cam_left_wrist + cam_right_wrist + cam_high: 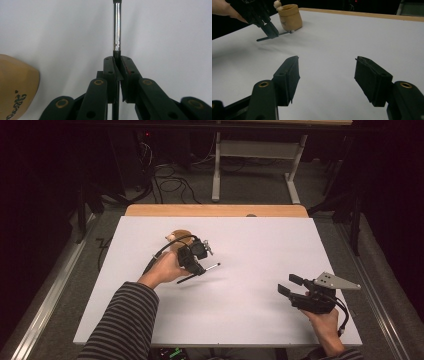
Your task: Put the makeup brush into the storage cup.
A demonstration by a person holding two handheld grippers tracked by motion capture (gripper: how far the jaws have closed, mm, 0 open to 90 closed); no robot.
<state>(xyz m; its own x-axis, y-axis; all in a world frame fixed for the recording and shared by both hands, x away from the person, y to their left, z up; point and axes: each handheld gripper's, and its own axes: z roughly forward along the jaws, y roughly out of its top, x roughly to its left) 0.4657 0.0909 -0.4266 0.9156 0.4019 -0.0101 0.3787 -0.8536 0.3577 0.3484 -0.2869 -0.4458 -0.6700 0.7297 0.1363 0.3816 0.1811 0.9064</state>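
Left gripper point(199, 262) clamps a thin pen-like tool point(206, 271); right gripper point(290, 286) waits.

High view: the tool is lifted off the white table point(260, 245), just at 5 o'clock of the tan wooden cup point(179, 239); delivery looks not yet done. Left forearm reaches in from 7 o'clock; the right hand rests at 4 o'clock.
Left gripper view: jaws pinched tight on the tool's dark shaft point(117, 53), silver section pointing to 12 o'clock; cup point(17, 85) at 8 o'clock.
Right gripper view: jaws spread wide, empty; cup point(290, 18) at 11 o'clock.
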